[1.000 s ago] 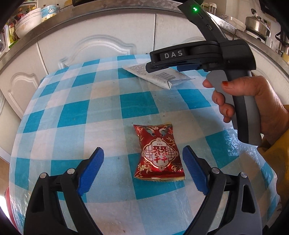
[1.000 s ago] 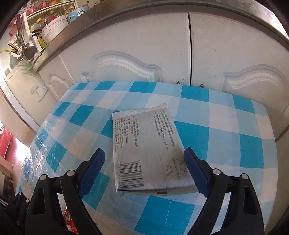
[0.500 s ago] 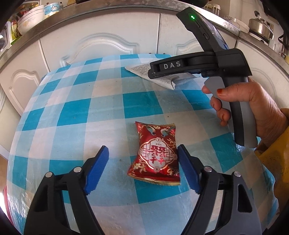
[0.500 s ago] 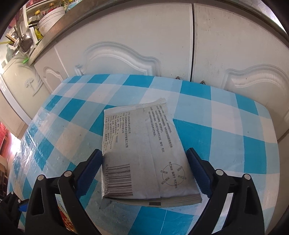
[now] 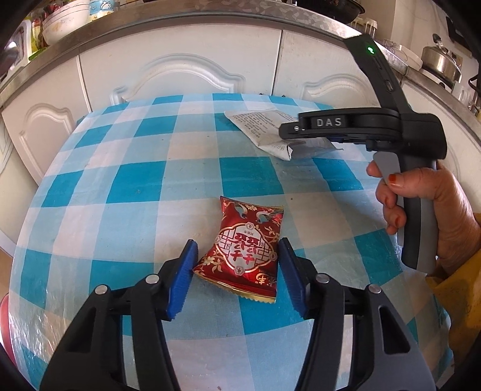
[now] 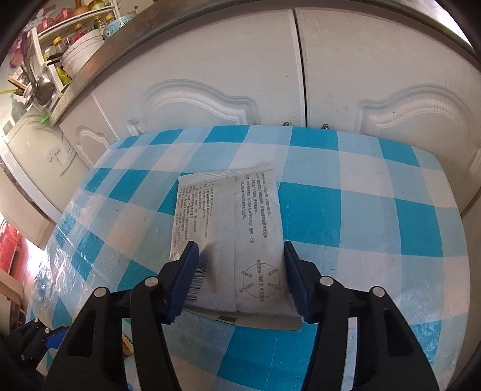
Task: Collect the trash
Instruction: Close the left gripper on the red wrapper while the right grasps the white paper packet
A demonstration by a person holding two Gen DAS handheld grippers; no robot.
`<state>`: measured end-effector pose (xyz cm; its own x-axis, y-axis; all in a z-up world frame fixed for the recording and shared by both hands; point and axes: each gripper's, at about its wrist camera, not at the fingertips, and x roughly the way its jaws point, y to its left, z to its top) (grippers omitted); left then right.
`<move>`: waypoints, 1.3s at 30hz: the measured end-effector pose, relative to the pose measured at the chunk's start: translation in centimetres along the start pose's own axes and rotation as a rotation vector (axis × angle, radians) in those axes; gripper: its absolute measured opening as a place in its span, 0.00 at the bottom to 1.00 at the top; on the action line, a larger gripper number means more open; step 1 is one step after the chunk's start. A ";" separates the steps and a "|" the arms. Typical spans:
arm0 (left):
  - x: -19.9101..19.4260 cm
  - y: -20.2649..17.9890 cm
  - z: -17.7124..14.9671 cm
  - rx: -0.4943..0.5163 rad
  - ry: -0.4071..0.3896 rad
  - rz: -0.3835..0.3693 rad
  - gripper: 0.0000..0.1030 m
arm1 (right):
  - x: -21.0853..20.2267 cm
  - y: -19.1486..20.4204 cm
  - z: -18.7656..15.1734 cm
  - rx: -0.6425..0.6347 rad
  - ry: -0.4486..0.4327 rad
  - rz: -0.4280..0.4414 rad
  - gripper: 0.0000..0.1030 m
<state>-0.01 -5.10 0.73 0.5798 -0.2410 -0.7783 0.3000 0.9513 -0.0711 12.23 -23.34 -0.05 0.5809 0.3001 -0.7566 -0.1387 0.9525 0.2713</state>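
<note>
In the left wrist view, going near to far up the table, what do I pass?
Left claw straddling the red foil snack packet → bare blue-and-white checked tablecloth → grey printed paper pouch under the right claw → white cabinet doors → steel counter edge.

Our snack packet point(image 5: 245, 251) mid-table point(image 5: 126, 186), flat pouch point(image 5: 258, 126) behind-right, cabinets point(image 5: 180, 69) beyond table's far edge.

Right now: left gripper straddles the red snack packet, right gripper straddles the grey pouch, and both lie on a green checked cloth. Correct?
Not quite. The cloth is blue and white checked, not green, as both wrist views show. The rest holds: left gripper around the red snack packet, right gripper around the grey pouch.
</note>
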 end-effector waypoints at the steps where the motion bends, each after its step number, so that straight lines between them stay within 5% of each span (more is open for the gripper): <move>1: -0.1 0.2 0.0 -0.006 0.000 0.001 0.54 | -0.2 -0.1 -0.2 0.013 -0.004 0.012 0.49; 4: -0.5 0.8 -0.3 -0.025 -0.007 0.004 0.54 | -0.8 0.1 -0.9 0.022 -0.019 0.030 0.43; 6: -0.9 1.2 -0.4 -0.036 -0.015 0.004 0.54 | -1.1 0.5 -1.3 0.016 -0.014 0.032 0.18; 20: -4.3 5.1 -2.2 -0.081 -0.052 0.059 0.54 | -4.9 4.1 -7.3 -0.092 0.040 0.101 0.14; 25: -5.8 6.8 -3.3 -0.106 -0.061 0.073 0.54 | -7.6 4.5 -9.8 -0.105 0.031 0.062 0.15; 26: -6.1 7.1 -3.6 -0.107 -0.063 0.073 0.54 | -8.1 4.6 -10.0 -0.087 0.022 0.057 0.21; 29: -6.7 7.5 -4.3 -0.110 -0.065 0.078 0.54 | -9.0 5.0 -9.7 -0.022 -0.025 0.054 0.86; 32: -7.2 8.0 -4.9 -0.115 -0.068 0.083 0.54 | -8.6 6.7 -8.9 -0.014 -0.038 0.074 0.88; 39: -8.6 9.5 -6.2 -0.139 -0.074 0.097 0.54 | -3.9 10.9 -7.9 -0.052 0.051 -0.061 0.91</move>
<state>-6.83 7.22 2.89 0.6569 -0.1550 -0.7379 0.1347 0.9870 -0.0874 2.13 -13.74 1.12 0.5485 0.2421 -0.8003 -0.1464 0.9702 0.1932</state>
